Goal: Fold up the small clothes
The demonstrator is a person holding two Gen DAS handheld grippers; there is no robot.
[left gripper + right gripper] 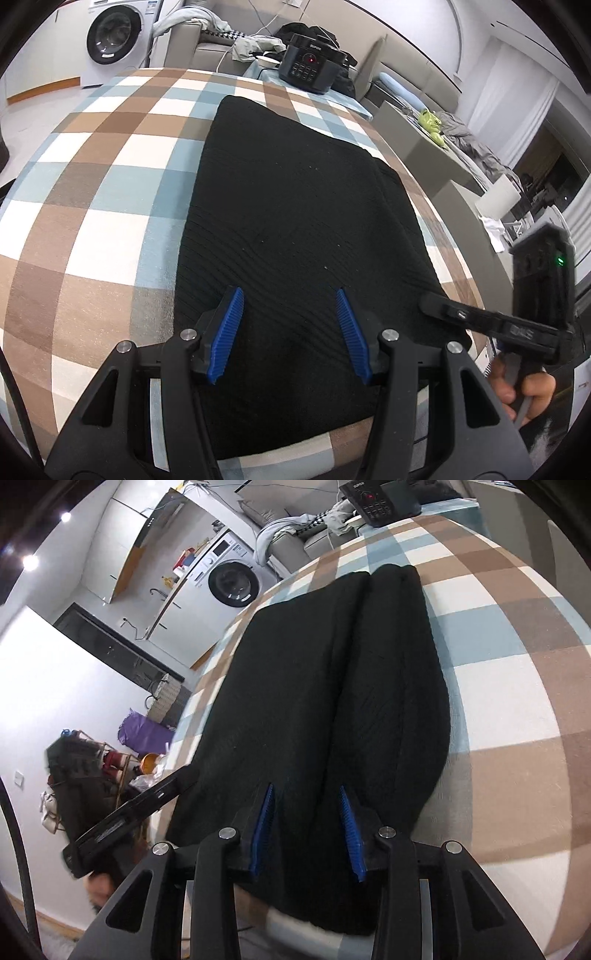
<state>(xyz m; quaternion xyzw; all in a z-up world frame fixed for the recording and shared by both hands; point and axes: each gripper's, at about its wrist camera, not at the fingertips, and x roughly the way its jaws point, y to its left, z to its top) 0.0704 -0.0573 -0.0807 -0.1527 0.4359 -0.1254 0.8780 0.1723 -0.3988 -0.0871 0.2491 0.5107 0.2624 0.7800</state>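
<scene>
Blue ribbed pads of the left gripper (290, 334) stand apart in the left wrist view, jaws released, poised over the near end of a folded black knitted garment (291, 206) that lies flat on the checked brown, white and blue worktop cloth (103, 192); a black multicooker (312, 66) sits at the far edge. From the right wrist view, the right gripper (306, 829) hovers over the same garment's near end with jaws parted, grasping nothing, beside a lengthwise fold; a white washing machine (231, 578) stands beyond.
</scene>
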